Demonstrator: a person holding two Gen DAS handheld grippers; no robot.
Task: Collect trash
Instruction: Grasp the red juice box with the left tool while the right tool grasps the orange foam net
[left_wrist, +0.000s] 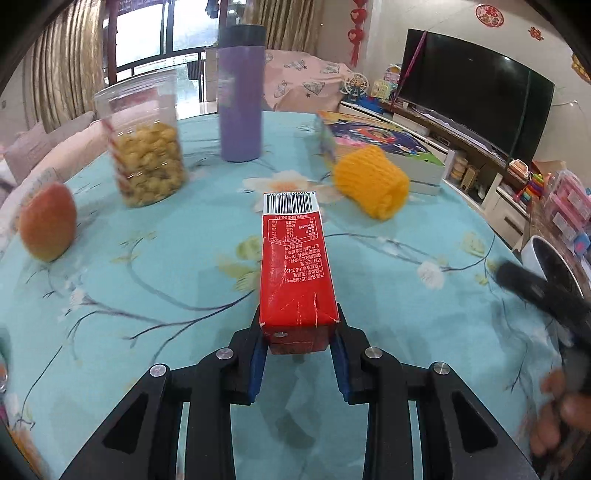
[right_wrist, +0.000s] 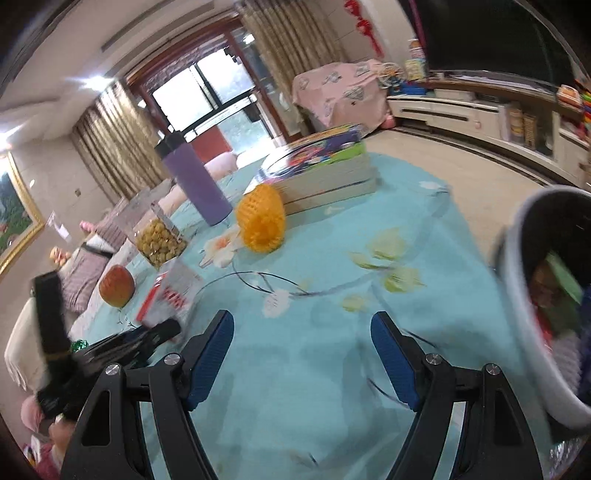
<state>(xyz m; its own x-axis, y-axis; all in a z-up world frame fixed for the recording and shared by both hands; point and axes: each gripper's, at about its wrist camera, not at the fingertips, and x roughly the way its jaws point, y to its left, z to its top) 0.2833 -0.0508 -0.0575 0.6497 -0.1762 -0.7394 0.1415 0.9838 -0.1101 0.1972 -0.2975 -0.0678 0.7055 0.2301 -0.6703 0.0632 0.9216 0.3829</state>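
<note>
Left tool (left_wrist: 298, 332): black angular arms with blue ribbed pads, clamped on the near end of a red carton (left_wrist: 295, 273). That carton is a long box of glossy, creased card with white print and a barcode at its far end; it juts straight forward from the pads, above the surface (left_wrist: 147, 295), and whether its far end touches the cloth cannot be told. Covering the surface is a smooth turquoise cloth printed with thin dark branches and pale flowers.

Right tool (right_wrist: 303, 354) hangs low over the same cloth, its blue pads wide apart with nothing between them. Just to its right stands a round bin (right_wrist: 517, 295) with a pale wall and dark inside, holding blurred red and green scraps. To its left, the left tool shows as a dark blur with the carton (right_wrist: 170, 299) in it.

Farther out, an apple (left_wrist: 48, 225), round and orange-red, sits at the left edge. Beyond it stands a clear plastic jar (left_wrist: 147, 147) half full of knobbly yellow snacks. A yellow foam net sleeve (left_wrist: 373, 181), ridged and roughly cylindrical, lies on its side right of centre, just beside a stack of books (right_wrist: 325, 173) with bright covers. A tall matte purple bottle (left_wrist: 240, 96) with a dark cap stands upright toward the far edge.
</note>
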